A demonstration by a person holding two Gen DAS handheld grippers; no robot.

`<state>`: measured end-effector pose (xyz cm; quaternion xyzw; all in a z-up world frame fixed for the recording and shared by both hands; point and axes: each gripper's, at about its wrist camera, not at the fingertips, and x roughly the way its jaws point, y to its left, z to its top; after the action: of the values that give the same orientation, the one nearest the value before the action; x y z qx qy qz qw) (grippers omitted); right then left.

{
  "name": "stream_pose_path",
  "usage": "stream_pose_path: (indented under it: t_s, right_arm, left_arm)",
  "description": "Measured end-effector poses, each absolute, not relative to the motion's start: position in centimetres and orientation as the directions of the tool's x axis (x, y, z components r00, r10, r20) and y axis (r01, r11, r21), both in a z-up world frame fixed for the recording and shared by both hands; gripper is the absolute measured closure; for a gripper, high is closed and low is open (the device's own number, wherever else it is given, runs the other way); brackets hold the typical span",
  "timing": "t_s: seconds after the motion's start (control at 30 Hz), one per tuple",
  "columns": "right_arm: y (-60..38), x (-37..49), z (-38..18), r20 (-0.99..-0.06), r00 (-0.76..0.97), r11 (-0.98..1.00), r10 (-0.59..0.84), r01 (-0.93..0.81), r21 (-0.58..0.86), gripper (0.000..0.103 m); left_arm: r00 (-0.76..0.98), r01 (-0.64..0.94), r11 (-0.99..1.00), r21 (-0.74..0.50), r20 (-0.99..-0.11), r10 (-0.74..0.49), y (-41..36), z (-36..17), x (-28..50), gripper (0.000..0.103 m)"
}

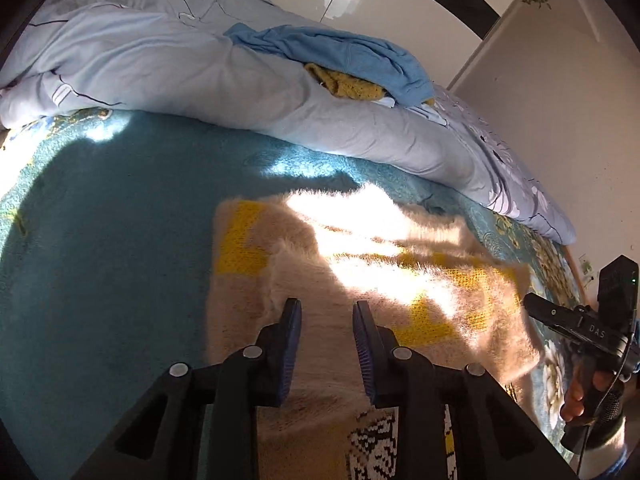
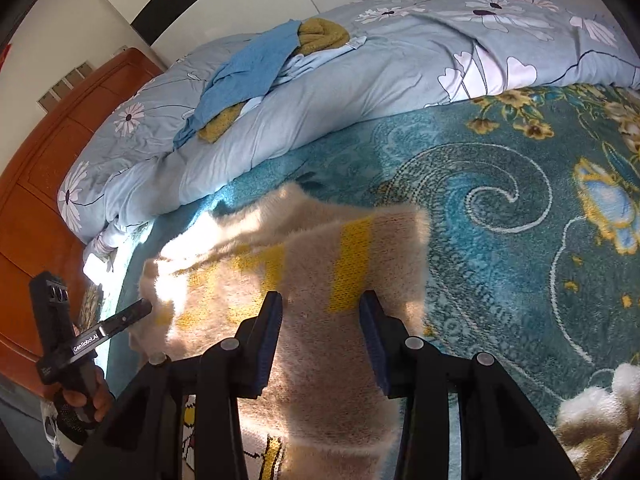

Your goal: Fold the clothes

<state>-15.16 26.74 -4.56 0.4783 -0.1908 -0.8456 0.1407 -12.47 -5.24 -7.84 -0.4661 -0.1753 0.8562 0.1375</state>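
Beyond both hand-held grippers, a rumpled duvet [image 1: 192,76] carries a blue garment [image 1: 352,56] over a yellow one [image 1: 348,84]. Under the left hand-held gripper [image 1: 326,308] and right hand-held gripper [image 2: 320,300], both released, the sweater [image 1: 360,264] lies on the teal blanket [image 1: 100,240].

Left gripper [image 1: 326,312] and right gripper [image 2: 320,304] — both angled downward, jaws parted, gripping nothing.

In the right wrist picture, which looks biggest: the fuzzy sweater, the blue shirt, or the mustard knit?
Largest to smallest, as they look:
1. Fuzzy sweater
2. Blue shirt
3. Mustard knit
The sweater lies much nearer the camera, and the shirt covers part of the knit, so true sizes are unsure.
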Motion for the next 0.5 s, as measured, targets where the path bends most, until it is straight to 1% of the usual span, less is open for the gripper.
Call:
stream_pose_path:
  t_s: [0.17, 0.3, 0.37, 0.4, 0.43, 0.5]
  right_arm:
    - [27.4, -14.9, -4.3, -0.746, -0.504, -0.874, -0.435, 0.036, 0.485, 0.061]
    - [27.9, -11.6, -3.1, -0.721, -0.502, -0.856, -0.478, 0.083, 0.510, 0.061]
    - [28.8, -8.9, -3.5, -0.714, -0.497, -0.845, -0.493, 0.077, 0.530, 0.061]
    - [29.2, -7.5, -3.9, -0.713, -0.492, -0.838, -0.499, 0.066, 0.541, 0.061]
    - [29.7, -6.3, -4.6, -0.715, -0.482, -0.829, -0.506, 0.045, 0.557, 0.061]
    - [30.7, -3.8, -6.0, -0.717, -0.463, -0.810, -0.521, 0.002, 0.587, 0.061]
  left_arm:
    - [-0.509, -0.069, -0.905, -0.420, -0.765, 0.394, -4.7, -7.4, -12.5, 0.073]
    - [-0.518, -0.084, -0.892, -0.445, -0.745, 0.420, -5.5, -5.5, -10.2, 0.072]
    - [-0.530, -0.077, -0.889, -0.451, -0.736, 0.420, -6.4, -5.0, -8.4, 0.063]
    - [-0.539, -0.065, -0.888, -0.455, -0.733, 0.415, -7.0, -4.9, -7.5, 0.056]
    - [-0.544, -0.045, -0.889, -0.456, -0.735, 0.404, -7.7, -5.1, -6.5, 0.051]
    - [-0.535, 0.002, -0.882, -0.471, -0.746, 0.397, -9.0, -5.9, -4.6, 0.049]
